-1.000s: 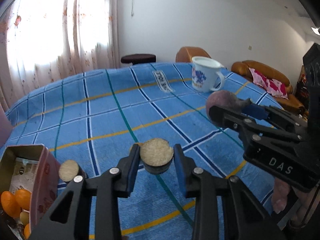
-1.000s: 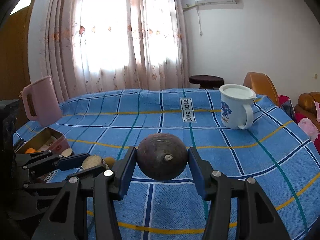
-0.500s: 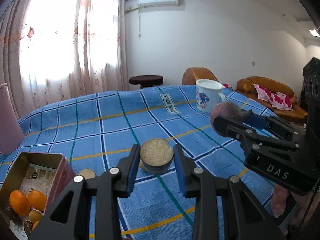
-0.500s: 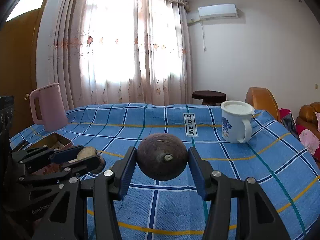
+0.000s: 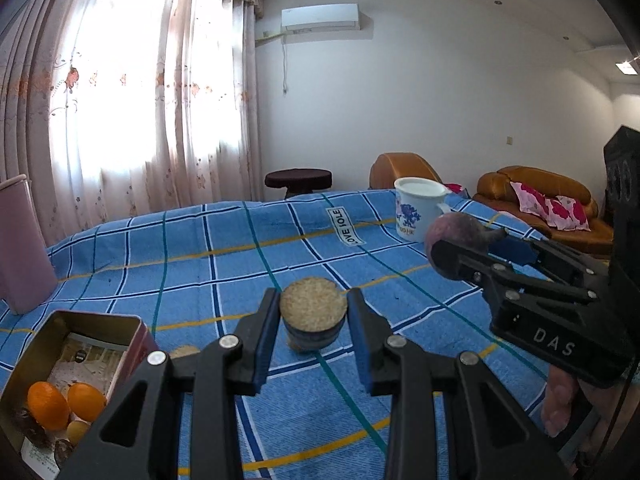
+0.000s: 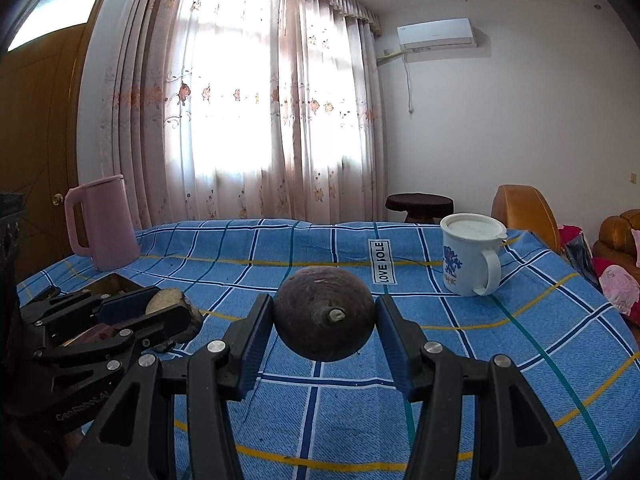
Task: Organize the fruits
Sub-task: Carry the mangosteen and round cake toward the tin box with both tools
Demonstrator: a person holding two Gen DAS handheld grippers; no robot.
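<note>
My left gripper point(image 5: 313, 322) is shut on a cut fruit half point(image 5: 313, 317) with a pale grainy face, held above the blue checked cloth point(image 5: 224, 264). It also shows in the right wrist view point(image 6: 170, 306). My right gripper point(image 6: 324, 316) is shut on a round dark brown fruit point(image 6: 325, 318) with a small stem stub; the fruit shows in the left wrist view point(image 5: 456, 236) too. An open tin box point(image 5: 80, 356) at lower left holds oranges point(image 5: 48, 404) and small dark fruits. Another pale piece point(image 5: 184, 351) lies beside the box.
A white mug with a blue pattern point(image 6: 470, 258) stands at the far right of the table. A pink kettle point(image 6: 102, 226) stands at the far left. Brown sofas point(image 5: 536, 196) and a dark stool point(image 5: 298, 180) lie beyond the table.
Both grippers have lifted and tilted up with their fruits still held. More of the room shows and the table sits lower in both views.
</note>
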